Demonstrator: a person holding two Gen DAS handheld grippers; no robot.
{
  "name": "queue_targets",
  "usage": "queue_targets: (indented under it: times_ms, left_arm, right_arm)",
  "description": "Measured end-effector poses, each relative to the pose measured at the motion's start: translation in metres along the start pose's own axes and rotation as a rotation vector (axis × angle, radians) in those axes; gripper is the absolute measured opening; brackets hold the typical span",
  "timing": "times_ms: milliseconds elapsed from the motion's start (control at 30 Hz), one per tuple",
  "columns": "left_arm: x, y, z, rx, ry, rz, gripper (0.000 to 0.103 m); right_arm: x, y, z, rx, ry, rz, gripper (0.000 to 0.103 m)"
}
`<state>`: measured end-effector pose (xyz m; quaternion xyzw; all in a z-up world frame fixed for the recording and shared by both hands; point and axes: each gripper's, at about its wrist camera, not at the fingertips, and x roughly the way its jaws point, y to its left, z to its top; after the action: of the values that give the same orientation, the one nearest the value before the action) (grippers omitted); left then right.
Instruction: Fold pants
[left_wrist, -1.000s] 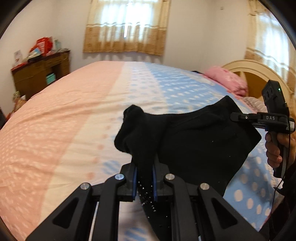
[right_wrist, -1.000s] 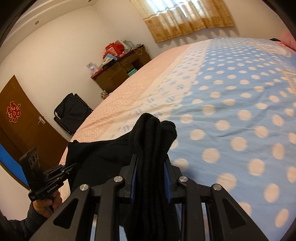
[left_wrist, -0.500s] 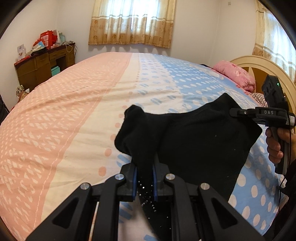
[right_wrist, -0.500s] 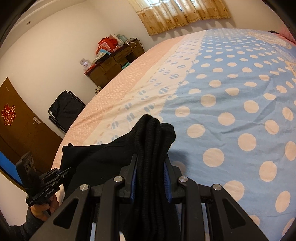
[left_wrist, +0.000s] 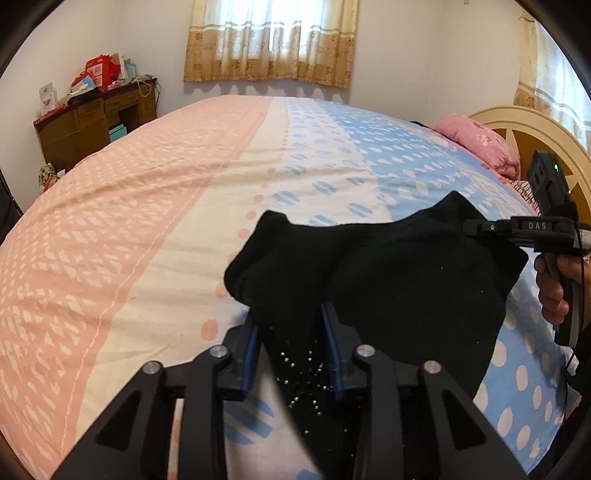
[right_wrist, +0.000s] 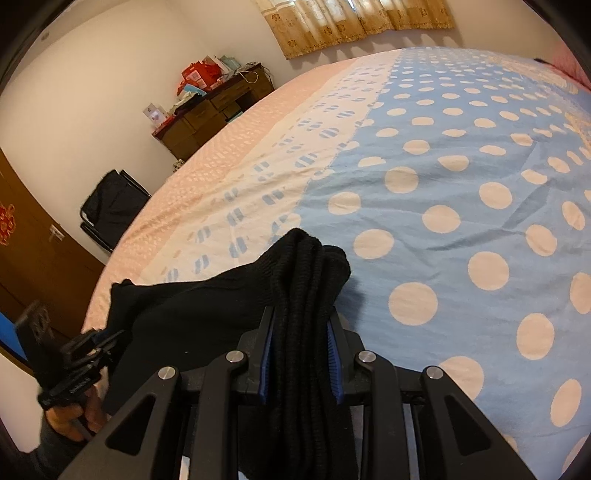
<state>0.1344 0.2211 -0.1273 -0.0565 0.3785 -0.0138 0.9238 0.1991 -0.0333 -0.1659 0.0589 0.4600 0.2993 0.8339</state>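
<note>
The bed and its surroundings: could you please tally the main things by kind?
Black pants: 1
Grippers, left and right: 2
Pink pillow: 1
Wooden desk: 1
Bed: 1
Total: 6

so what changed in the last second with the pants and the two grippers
The left gripper has just been opening, its pads easing off the black pants still between them. The right gripper stays clamped on its bunched edge. The bed is unchanged.
</note>
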Motion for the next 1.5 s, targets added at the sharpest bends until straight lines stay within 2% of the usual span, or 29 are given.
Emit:
queue_targets:
  times_ms: [133,367,567,700,833,967,1167,1367,1500]
  left_arm:
    - [-0.001,-0.001,-0.002,0.002,-0.003,0.021,0.043]
    - [-0.004,0.004,-0.006,-0.017,0.003,0.062,0.066]
    - [-0.009,0.006,-0.015,-0.020,0.021,0.092,0.076]
    - [-0.007,0.008,-0.014,-0.037,0.035,0.096,0.078]
    - [-0.010,0.010,-0.016,-0.043,0.038,0.127,0.088]
    - [-0.013,0.013,-0.019,-0.065,0.042,0.125,0.090]
    - [-0.031,0.014,-0.026,-0.101,0.040,0.168,0.092]
    - [-0.068,-0.018,-0.018,-0.028,-0.062,0.161,0.094]
    - [-0.087,-0.036,-0.013,0.009,-0.125,0.159,0.099]
  right_arm:
    - [0.002,0.006,-0.002,-0.033,-0.006,-0.045,0.027]
    - [0.005,0.002,-0.003,-0.045,-0.016,-0.088,0.036]
    - [0.003,0.002,-0.006,-0.051,-0.035,-0.109,0.039]
    - [-0.003,-0.003,-0.007,-0.019,-0.053,-0.109,0.044]
    - [-0.009,-0.009,-0.008,0.003,-0.060,-0.115,0.048]
    - [-0.010,-0.006,-0.009,-0.005,-0.062,-0.143,0.048]
    - [-0.051,0.015,-0.024,-0.036,-0.130,-0.289,0.049]
    - [-0.109,0.054,-0.062,-0.155,-0.224,-0.301,0.049]
    - [-0.136,0.068,-0.082,-0.170,-0.272,-0.300,0.050]
